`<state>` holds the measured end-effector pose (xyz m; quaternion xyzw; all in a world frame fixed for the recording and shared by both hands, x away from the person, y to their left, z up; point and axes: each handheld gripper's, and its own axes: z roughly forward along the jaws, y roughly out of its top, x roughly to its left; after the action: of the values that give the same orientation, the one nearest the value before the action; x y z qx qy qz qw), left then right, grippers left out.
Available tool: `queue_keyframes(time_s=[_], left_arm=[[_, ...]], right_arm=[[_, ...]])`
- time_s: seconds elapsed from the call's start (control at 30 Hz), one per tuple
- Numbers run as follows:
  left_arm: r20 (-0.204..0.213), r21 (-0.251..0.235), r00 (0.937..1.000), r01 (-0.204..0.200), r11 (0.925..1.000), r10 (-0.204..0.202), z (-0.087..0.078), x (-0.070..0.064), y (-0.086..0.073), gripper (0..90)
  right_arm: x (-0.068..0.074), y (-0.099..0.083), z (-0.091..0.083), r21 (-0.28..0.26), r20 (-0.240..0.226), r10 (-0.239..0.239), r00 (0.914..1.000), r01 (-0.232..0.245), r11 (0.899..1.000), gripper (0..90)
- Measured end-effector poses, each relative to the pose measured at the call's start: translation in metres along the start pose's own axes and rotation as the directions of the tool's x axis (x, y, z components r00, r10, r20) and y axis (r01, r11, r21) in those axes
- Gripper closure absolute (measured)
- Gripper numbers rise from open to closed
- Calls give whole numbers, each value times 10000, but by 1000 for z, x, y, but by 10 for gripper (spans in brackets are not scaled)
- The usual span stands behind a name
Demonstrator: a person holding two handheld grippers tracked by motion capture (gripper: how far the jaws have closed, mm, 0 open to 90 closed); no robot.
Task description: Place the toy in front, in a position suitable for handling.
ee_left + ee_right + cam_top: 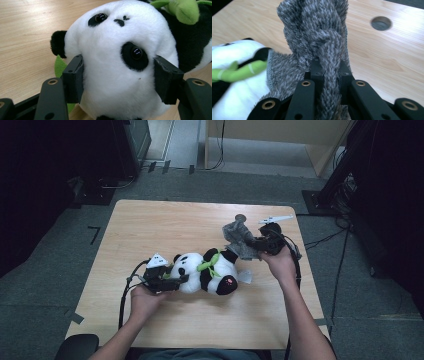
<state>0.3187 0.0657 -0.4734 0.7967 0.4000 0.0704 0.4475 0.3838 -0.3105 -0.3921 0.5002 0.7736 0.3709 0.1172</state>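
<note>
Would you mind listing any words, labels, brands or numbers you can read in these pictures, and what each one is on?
There is no readable text.
The panda has a small white tag at its side, too small to tell whether anything is printed on it.
The grey cloth, the table and both grippers carry no visible lettering.

Panda (117, 67): soft plush with glossy eyes. Cloth (322, 37): shaggy grey fleece. Table (165, 220): smooth pale wood. Jaws: matt black plastic.
</note>
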Motion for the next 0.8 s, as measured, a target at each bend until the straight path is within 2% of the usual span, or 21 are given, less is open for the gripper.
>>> queue_keyframes(time_s=[0.03,0.17,0.33,0.37,0.47,0.5,0.57,0.63,0.7,0.8], left_arm=[[11,7,10000,18,10000,-19,0,0,0,355],[-45,-20,10000,45,10000,-45,1,1,1,355],[-98,-20,9999,66,10000,-67,1,1,2,355],[-113,-4,9999,33,10000,-33,1,0,2,354],[-115,12,9999,31,10000,-31,1,0,2,355],[-106,13,9999,37,10000,-36,1,0,2,355],[-90,12,10000,37,10000,-37,1,0,2,356],[-55,17,10000,44,10000,-44,1,1,2,357],[-29,28,10000,84,10000,-84,1,1,2,358],[4,83,9999,167,9998,-167,1,1,3,359]], right_arm=[[0,0,0,0,0,0,10000,0,10000,811],[-15,-4,-12,-294,283,370,9989,-361,9989,811],[-15,0,-24,-747,-83,641,9979,-645,9951,811],[-6,3,-28,-923,-409,470,9981,-506,9944,810],[10,5,-23,-799,-756,65,9971,-125,9967,809],[10,5,-23,-799,-756,65,9971,-125,9967,809],[30,5,-9,-541,-1108,-427,9929,368,9979,807],[35,5,-5,-470,-1219,-550,9910,496,9977,807],[45,2,9,-75,-1360,-793,9875,790,9968,806],[44,-3,19,163,-1373,-739,9878,768,9969,807]])
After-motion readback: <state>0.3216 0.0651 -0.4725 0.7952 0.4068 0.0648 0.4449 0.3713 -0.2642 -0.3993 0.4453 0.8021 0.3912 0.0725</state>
